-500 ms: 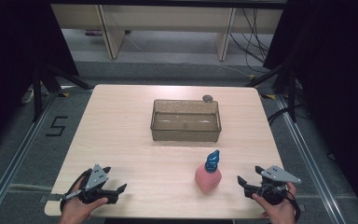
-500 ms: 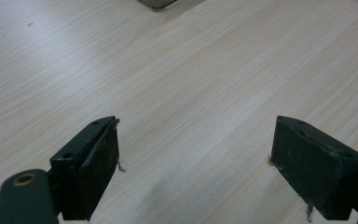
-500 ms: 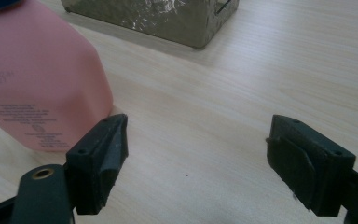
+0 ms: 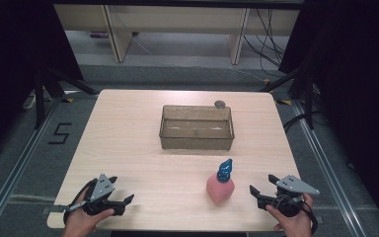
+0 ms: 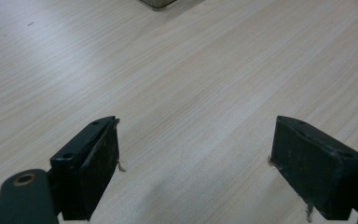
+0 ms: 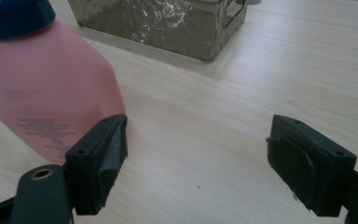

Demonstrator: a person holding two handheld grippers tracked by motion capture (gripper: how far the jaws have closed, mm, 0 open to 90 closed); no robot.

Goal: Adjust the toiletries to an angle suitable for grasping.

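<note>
Pink bottle (image 4: 220, 186) with blue cap stands upright, lower right of centre on the table (image 4: 128, 148), below the clear bin (image 4: 197, 127). Right gripper (image 4: 260, 190) just beside it, jaws wide (nothing between). Left gripper (image 4: 123, 201) lower left, jaws wide, empty.

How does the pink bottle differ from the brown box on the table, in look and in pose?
The pink bottle is opaque pink with a blue cap and stands upright, tall and narrow. The brown box is see-through, low and wide, open at the top and looks empty. The bottle stands near the right gripper; the box lies farther away, mid-table. Both rest on the wooden table, untouched.
</note>
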